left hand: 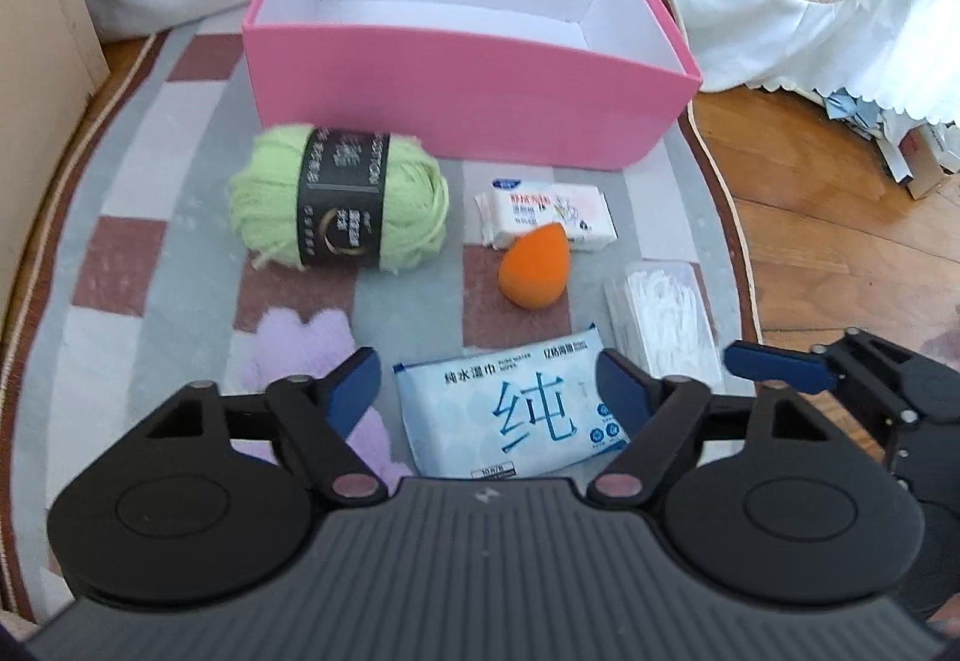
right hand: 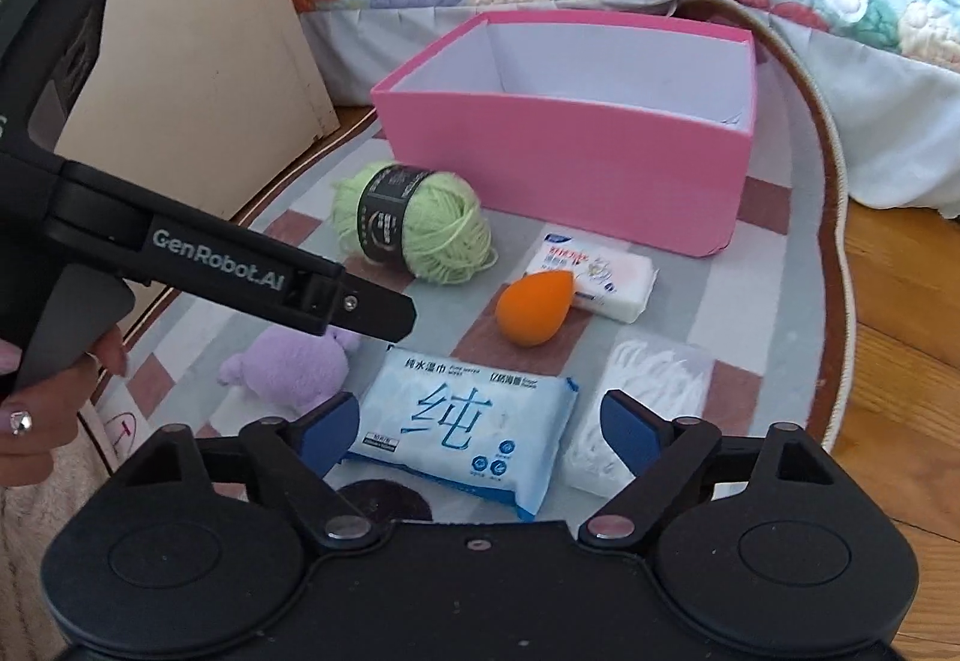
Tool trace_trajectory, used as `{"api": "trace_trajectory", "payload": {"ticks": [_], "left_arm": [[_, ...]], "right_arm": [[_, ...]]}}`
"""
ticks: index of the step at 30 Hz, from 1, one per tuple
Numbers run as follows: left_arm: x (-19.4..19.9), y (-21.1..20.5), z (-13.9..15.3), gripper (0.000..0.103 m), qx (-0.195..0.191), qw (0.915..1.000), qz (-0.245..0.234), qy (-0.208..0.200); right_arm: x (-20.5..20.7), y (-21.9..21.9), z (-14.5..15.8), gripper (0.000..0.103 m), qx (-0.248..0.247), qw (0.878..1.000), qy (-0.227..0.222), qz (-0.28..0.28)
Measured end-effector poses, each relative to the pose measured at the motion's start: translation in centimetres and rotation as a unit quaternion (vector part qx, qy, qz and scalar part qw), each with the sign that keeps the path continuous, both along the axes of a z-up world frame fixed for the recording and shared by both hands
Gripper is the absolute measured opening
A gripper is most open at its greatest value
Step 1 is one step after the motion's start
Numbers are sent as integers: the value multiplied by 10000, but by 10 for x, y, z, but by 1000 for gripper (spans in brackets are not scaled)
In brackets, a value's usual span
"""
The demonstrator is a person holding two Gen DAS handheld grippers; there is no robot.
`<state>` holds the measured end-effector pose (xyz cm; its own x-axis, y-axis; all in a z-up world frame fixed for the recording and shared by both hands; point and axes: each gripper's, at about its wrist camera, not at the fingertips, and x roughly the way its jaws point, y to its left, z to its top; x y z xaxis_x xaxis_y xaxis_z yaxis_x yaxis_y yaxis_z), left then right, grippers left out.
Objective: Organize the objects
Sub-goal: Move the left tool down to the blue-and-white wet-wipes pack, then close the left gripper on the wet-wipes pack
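Plainly, both pairs of jaws frame the same thing: the pale blue soft pack of wet wipes (left hand: 507, 409), lying flat on the checked grey, white and brick-red rug (left hand: 138, 217) near the front. In the left wrist view the left gripper (left hand: 489, 391) has the pack between its blue pads (left hand: 354, 391), long axis running across from pad to pad, jaws parted wider than the pack and pressing on nothing. In the right wrist view the right gripper (right hand: 480, 430) also straddles the pack (right hand: 462, 421), jaws open and empty; the pack lies slightly skewed there, its right end dipping toward the camera. The left gripper's body (right hand: 252, 271) reaches in from the left above the purple plush toy (right hand: 288, 361). Beyond stand the green yarn ball (left hand: 339, 205), orange teardrop sponge (left hand: 534, 265), small white tissue pack (left hand: 546, 217) and clear box of floss picks (left hand: 666, 313), with the open pink cardboard box (left hand: 474, 120) farther back, seemingly empty. Neither hand looks clearly nearer; the pack sits just ahead of both.
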<state>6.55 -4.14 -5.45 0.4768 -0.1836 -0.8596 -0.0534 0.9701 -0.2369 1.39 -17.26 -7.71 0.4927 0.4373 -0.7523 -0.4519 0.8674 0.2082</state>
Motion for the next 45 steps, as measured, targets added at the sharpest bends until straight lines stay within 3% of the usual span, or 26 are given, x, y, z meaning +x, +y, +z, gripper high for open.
{"api": "trace_trajectory", "payload": {"ticks": [9,14,21,25,27,30,32,35,37,40,42,45], "left_arm": [[1,-1,-29,52,-239,9992,3,315],[0,-1,-49,37,-242,9980,78,578],[1,-1,-61,37,60,9972,222,714],[1,2,-63,39,-50,9970,284,722],[1,1,-65,43,-231,9964,236,778],[0,-2,-68,52,-179,9964,267,788],[0,-2,-71,64,-146,9958,379,823],[-1,-4,-74,66,-97,9958,455,787],[-3,-5,-74,64,-98,9962,485,716],[-6,-3,-74,43,-388,9958,545,630],[-7,-6,-72,41,-371,9960,577,576],[-10,-5,-72,39,-437,9956,680,484]], "right_arm": [[-2,6,-25,78,92,9998,159,-59],[-1,4,-40,66,211,9989,370,-199],[3,2,-51,55,244,9972,551,-440],[9,-3,-56,47,204,9952,709,-639],[9,-6,-59,45,321,9940,770,-707],[10,-8,-62,45,398,9925,858,-773],[11,-8,-64,45,428,9915,919,-817],[11,-7,-67,45,441,9904,990,-863],[11,-6,-68,45,430,9906,965,-868],[10,-3,-68,44,395,9919,886,-817],[9,-1,-68,38,380,9930,837,-745],[8,1,-67,37,349,9937,775,-727]]}}
